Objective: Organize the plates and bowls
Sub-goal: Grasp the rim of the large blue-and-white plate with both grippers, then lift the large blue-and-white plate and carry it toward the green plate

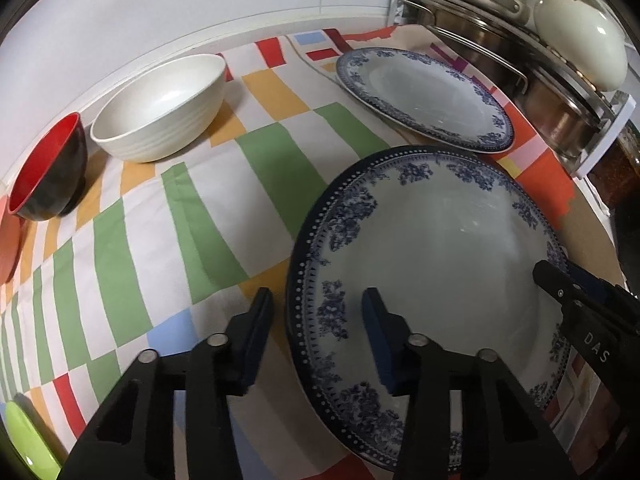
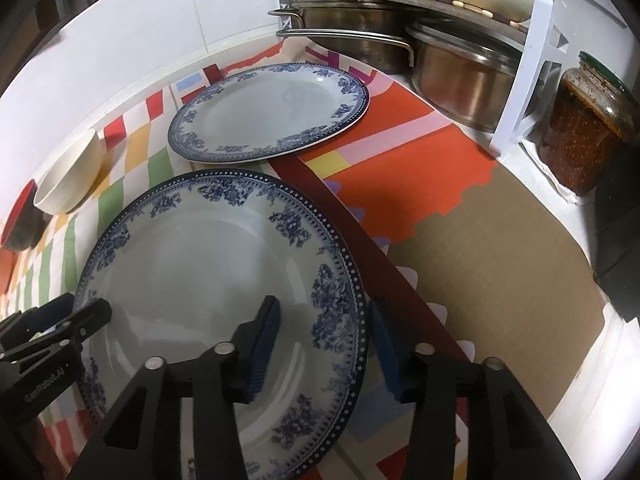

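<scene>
The left gripper (image 1: 318,338) and the right gripper (image 2: 326,344) are both straddling opposite edges of the near plate (image 1: 432,264), a blue-patterned one lying on the checked cloth (image 1: 168,216) that covers the table. Each pair of jaws is standing partly open with the rim between an inner and an outer finger, and a gap is showing on either side of the rim, so neither pair is pressing on the plate yet. The far plate (image 1: 424,96), of the same pattern, is lying flat just beyond it, near the pots (image 2: 400,40) on the rack. Judging by this, the sorting is only beginning: the two plates are lying apart and unstacked, the white bowl (image 1: 160,104) and the red-and-black bowl (image 1: 48,168) are sitting separately along the wall, and a green dish (image 1: 28,440) is showing at the cloth's corner. Closing on the near plate, lifting it and grouping everything is looking like the work left
</scene>
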Available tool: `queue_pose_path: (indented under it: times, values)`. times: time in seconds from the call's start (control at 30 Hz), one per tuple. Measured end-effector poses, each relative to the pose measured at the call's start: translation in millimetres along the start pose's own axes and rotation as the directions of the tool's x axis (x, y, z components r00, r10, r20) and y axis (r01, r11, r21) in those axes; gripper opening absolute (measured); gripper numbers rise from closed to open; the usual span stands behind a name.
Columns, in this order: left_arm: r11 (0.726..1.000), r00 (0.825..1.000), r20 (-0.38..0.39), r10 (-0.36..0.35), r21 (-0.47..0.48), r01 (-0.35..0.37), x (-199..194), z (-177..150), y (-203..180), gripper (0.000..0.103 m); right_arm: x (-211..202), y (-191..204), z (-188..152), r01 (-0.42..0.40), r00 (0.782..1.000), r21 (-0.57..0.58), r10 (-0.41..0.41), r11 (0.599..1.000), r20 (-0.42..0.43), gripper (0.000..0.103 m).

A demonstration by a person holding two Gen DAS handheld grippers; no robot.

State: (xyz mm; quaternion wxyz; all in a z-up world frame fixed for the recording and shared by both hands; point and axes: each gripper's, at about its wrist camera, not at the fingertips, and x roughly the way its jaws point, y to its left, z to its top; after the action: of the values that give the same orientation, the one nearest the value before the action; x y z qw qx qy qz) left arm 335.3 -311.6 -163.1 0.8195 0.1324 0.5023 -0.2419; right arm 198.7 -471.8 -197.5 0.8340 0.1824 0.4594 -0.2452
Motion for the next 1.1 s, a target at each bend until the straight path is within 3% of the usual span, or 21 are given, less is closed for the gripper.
queue_pose_path:
  times: [0.57,1.1]
  values:
    - [0.999,0.998,0.056,0.037,-0.023,-0.035,-25,-6,10,0.036,-14,6,-2,0.002,1.000,-0.017,-0.002,1.000,0.017,0.037]
    - [0.983,0.981,0.152,0.120,-0.153,-0.097,-91,-46,71,0.036,-65,65,-8,-0.058,0.994,-0.132,0.069,0.990,0.082,0.037]
